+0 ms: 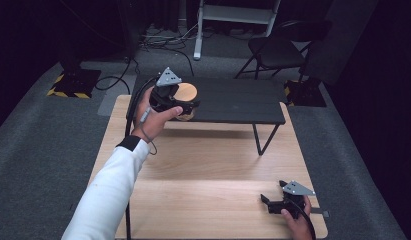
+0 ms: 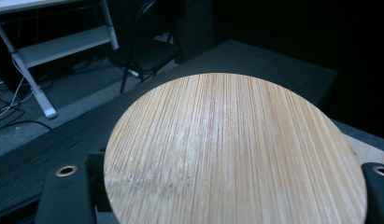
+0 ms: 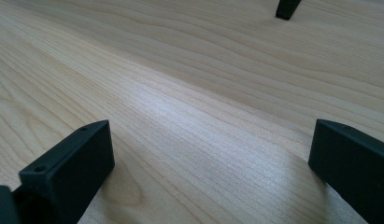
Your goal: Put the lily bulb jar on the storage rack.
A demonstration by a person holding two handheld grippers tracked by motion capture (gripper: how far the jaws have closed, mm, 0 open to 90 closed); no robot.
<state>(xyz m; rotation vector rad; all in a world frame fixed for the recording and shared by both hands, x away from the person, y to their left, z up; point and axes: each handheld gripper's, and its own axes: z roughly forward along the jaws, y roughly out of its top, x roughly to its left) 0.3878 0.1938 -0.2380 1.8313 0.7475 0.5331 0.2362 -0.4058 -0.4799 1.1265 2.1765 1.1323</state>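
A round bamboo lid (image 1: 187,91) is held at the left end of the low black shelf (image 1: 233,100). My left gripper (image 1: 174,102) is shut on the lid, one black jaw on each side of its rim. In the left gripper view the lid (image 2: 231,144) lies flat and its grain runs away from the camera, with my left gripper (image 2: 222,175) around its near half. Something pale (image 1: 186,116) shows just under the lid; I cannot tell what it is. My right gripper (image 1: 271,202) stands open and empty, low over the wooden table (image 1: 208,170) at its front right. Bare wood lies between the wide-apart jaws of my right gripper (image 3: 213,154).
The black shelf stands on thin legs (image 1: 263,137) at the back of the table; one foot (image 3: 288,7) shows ahead of the right gripper. Behind the table are a folding chair (image 1: 278,50), a white frame (image 1: 233,15), floor cables (image 1: 163,42) and striped floor plates (image 1: 73,82).
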